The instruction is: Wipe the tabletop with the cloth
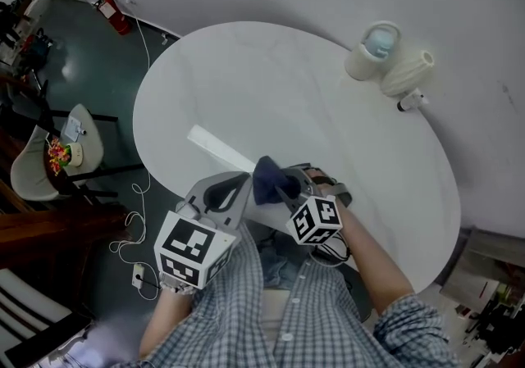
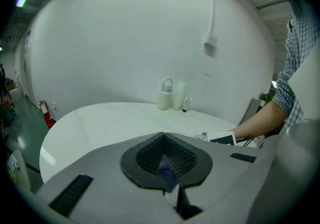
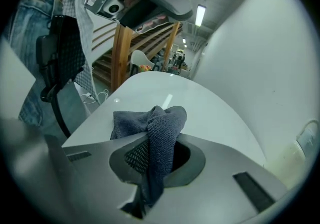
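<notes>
The right gripper's grey jaws are clamped on a dark blue-grey cloth of looped, towelling weave. It bunches up above the mesh-textured black pads and a strip hangs down through the slot between them. The left gripper's jaws stand nearly together, and a small fold of the same cloth is pinched between its honeycomb pads.

From the head view, the left gripper and right gripper point towards each other. The cloth is crumpled between their tips, over the near edge of the glossy white oval tabletop.

Only the head view shows how the two grippers meet. Only the right gripper view shows the cloth's weave.

At the far right of the tabletop stand a squat white jug with a pale blue lid and a ribbed white vase, touching. A small white bottle stands just beside them.

On the dark green floor to the far left lies a red fire extinguisher. The person's sleeves are of blue-and-white checked fabric.
</notes>
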A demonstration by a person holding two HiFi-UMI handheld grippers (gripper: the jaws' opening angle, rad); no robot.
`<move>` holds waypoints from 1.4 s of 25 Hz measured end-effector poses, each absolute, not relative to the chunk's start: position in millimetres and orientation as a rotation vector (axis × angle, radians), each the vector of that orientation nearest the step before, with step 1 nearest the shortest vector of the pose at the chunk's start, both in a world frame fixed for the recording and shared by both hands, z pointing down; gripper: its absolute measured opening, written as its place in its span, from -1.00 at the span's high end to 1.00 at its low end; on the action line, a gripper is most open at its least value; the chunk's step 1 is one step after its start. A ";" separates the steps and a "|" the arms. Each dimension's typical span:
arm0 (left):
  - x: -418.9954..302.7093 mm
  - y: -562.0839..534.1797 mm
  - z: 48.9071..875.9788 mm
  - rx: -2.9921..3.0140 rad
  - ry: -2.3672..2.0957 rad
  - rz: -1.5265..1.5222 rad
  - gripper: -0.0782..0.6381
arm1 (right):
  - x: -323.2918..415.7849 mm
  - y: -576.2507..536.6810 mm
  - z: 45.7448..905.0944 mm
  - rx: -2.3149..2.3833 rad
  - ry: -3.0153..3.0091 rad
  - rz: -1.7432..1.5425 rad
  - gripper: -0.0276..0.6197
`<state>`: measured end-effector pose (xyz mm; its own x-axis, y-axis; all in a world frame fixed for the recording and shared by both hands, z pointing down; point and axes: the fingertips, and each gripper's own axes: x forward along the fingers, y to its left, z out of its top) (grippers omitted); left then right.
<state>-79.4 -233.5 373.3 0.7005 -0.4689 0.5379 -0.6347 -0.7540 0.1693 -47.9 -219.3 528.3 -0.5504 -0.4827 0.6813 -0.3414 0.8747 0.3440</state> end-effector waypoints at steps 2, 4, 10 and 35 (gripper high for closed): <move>-73.8 -229.8 373.3 2.577 -0.857 0.676 0.77 | -47.5 -204.8 529.3 0.545 -2.217 -0.201 0.82; -67.5 -226.0 373.4 2.587 -0.846 0.677 0.77 | -44.4 -191.3 529.9 0.515 -2.225 -0.177 0.82; -45.8 -214.8 370.5 2.626 -0.798 0.681 0.77 | -16.4 -166.7 512.7 0.663 -2.280 0.077 0.82; 17.9 -189.0 362.7 2.728 -0.717 0.716 0.77 | 143.1 -142.8 407.8 1.625 -2.053 0.421 0.82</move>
